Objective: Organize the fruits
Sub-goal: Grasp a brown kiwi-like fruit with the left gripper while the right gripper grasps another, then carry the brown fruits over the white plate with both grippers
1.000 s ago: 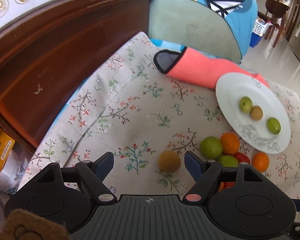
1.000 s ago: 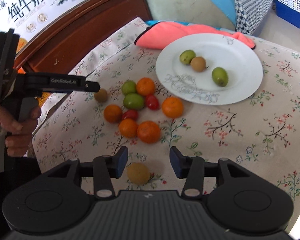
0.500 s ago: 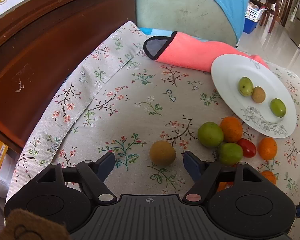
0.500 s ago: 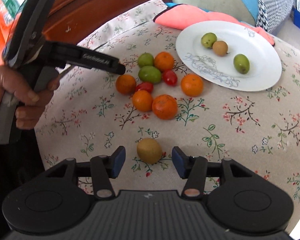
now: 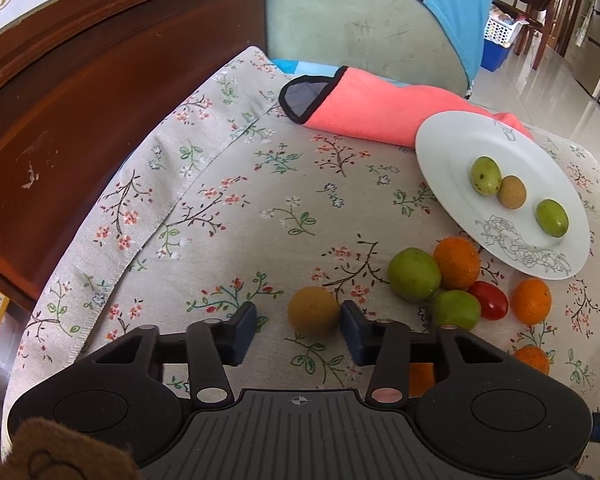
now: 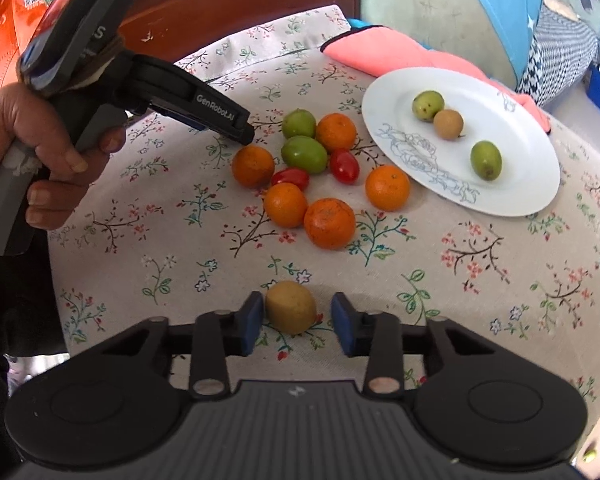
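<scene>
My left gripper (image 5: 298,330) is open around a brown round fruit (image 5: 313,311) on the floral cloth; its right finger touches the fruit, the left stands apart. My right gripper (image 6: 298,322) is open around another yellow-brown fruit (image 6: 291,306), which lies against its left finger. A white plate (image 6: 524,184) holds two green fruits and a small brown one; it also shows in the left wrist view (image 5: 440,152). Several oranges (image 6: 329,223), green fruits (image 6: 304,154) and two red tomatoes (image 6: 344,165) lie in a cluster left of the plate.
A pink cloth (image 5: 376,108) lies behind the plate. A dark wooden headboard (image 5: 80,92) runs along the left. The left gripper and the hand holding it (image 6: 56,136) show at the left of the right wrist view. A cushion (image 5: 360,20) stands at the back.
Both grippers have moved forward so each brown fruit now sits between its fingers. Both sets of fingers have narrowed a little. The fruits on the cloth and plate have not moved.
</scene>
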The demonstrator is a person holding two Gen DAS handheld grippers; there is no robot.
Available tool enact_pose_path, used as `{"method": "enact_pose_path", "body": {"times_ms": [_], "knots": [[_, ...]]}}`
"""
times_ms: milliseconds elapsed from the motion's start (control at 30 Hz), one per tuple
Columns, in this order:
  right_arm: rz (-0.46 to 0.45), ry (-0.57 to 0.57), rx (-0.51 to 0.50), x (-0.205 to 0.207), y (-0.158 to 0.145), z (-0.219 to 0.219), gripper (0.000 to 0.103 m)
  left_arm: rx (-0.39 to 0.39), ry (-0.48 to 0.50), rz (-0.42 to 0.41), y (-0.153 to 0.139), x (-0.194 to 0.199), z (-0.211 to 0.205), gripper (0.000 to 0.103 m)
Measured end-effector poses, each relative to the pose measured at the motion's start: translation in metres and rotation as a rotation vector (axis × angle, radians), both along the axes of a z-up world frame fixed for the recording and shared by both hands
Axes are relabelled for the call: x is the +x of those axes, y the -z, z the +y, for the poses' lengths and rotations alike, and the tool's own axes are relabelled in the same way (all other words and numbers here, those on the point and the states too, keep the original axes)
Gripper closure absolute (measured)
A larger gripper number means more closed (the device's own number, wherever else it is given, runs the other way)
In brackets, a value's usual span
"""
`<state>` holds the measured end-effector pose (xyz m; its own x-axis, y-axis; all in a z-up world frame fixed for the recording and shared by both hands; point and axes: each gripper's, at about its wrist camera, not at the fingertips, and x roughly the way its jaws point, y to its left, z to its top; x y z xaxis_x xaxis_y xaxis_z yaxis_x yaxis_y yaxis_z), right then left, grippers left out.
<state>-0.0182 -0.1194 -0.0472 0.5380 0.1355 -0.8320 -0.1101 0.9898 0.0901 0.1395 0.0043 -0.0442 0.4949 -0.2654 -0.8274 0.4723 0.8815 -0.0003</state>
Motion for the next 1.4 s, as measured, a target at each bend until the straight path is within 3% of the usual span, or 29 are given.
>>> {"method": "enact_pose_path", "body": {"times_ms": [133, 633, 1400], "knots": [[-0.003, -0.004, 0.0, 0.001, -0.001, 0.001, 0.076, -0.007, 0.006, -0.012, -0.003, -0.002, -0.001, 0.077], [-0.019, 0.089, 0.093, 0.01, -0.009, -0.016, 0.076, -0.069, -0.026, -0.016, -0.014, 0.001, 0.0, 0.077], [-0.21, 0.272, 0.15, 0.027, -0.064, -0.073, 0.076, -0.222, 0.043, -0.082, -0.06, -0.011, -0.031, 0.077]]}}
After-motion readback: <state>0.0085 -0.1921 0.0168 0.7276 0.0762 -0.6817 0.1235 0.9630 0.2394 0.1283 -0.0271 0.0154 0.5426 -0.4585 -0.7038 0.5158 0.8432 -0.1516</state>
